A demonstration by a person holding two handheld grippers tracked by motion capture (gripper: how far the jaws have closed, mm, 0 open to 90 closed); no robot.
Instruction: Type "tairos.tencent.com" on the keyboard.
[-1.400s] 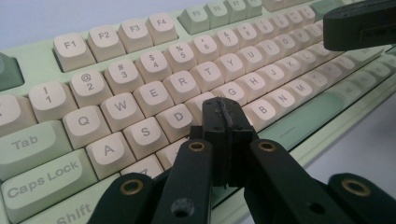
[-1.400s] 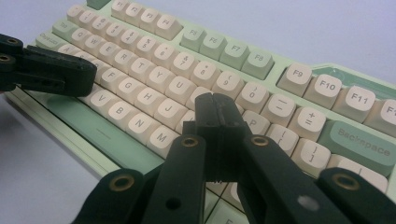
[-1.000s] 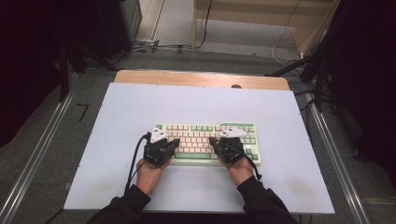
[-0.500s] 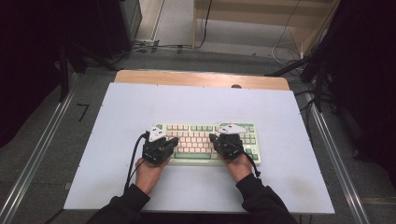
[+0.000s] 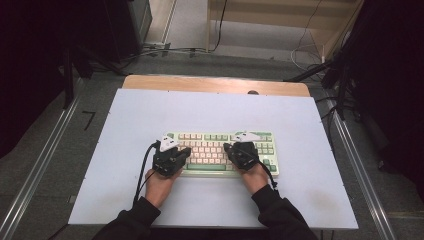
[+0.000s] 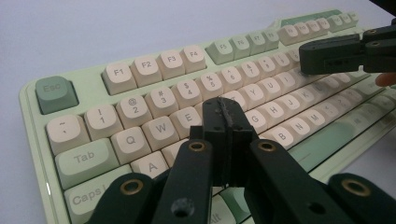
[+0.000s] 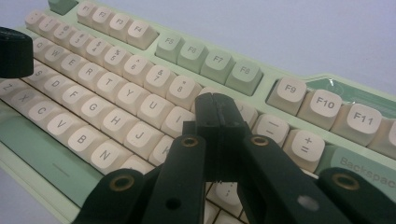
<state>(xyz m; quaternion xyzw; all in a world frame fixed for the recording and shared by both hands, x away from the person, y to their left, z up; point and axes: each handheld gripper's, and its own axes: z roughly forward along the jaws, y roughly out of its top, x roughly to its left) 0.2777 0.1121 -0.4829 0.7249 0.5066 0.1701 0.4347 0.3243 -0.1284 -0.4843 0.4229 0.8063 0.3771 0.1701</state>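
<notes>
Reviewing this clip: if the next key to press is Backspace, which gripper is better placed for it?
Probably the right gripper. Its shut tips hover over the keyboard near the 9 and 0 keys, with Backspace just beside them. The left gripper, also shut, sits over the R and F keys.

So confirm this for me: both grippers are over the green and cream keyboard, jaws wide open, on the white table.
Not quite. The jaws are not wide open: both gripper views show each pair pressed together with nothing between. The left gripper and the right gripper do sit over the keyboard, which lies on the white table, as the high view shows.
</notes>
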